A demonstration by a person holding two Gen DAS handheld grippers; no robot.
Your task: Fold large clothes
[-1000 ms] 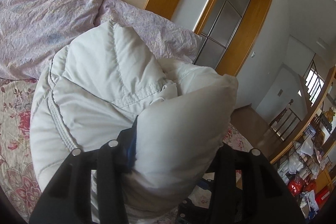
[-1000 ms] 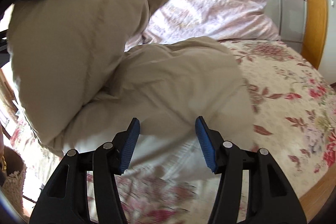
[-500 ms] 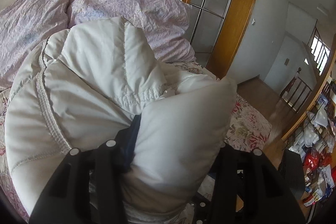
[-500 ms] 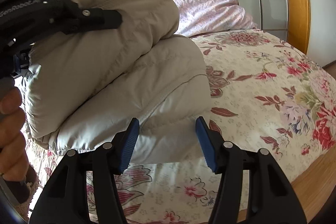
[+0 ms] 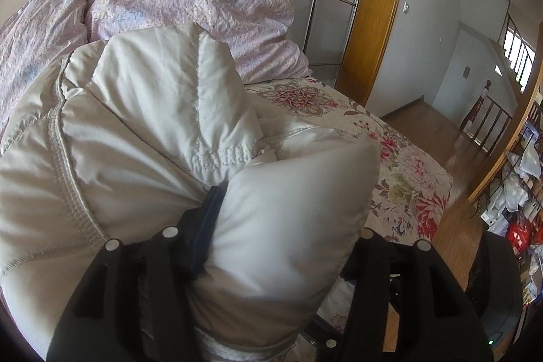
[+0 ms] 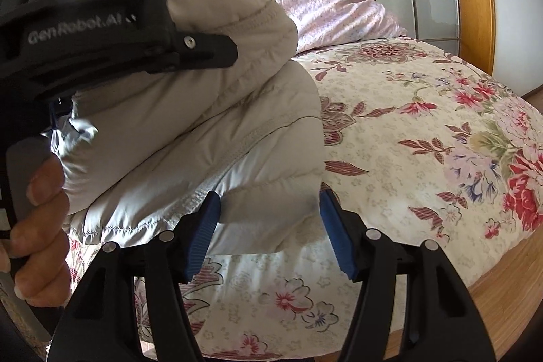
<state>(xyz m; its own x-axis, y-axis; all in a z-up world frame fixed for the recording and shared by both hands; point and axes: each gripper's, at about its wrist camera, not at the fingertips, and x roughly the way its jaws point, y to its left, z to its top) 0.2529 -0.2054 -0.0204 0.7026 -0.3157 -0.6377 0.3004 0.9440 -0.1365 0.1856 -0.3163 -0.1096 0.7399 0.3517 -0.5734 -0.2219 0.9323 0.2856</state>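
A puffy off-white jacket [image 5: 135, 124] lies folded on the flowered bed [image 6: 407, 141]. My left gripper [image 5: 288, 219] has a thick bulge of the jacket's upper fold between its fingers. Its blue left pad [image 5: 207, 226] still digs into the fabric while the jaws are opening; the right pad is hidden. In the right wrist view that gripper's finger [image 6: 203, 50] rests on the jacket [image 6: 203, 131], held by a hand [image 6: 37, 226]. My right gripper [image 6: 268, 219] stands open at the jacket's near lower corner, with the corner between the tips and the pads not pressing.
Two lilac pillows [image 5: 190, 2] lean at the head of the bed. The bed's wooden edge [image 6: 509, 277] runs along the right. A wood-framed glass door [image 5: 383, 22] and cluttered shelves [image 5: 522, 192] stand beyond the bed.
The left gripper has come down with the jacket's upper fold, which now rests on the lower layer. The right gripper has closed in on the jacket's near corner.
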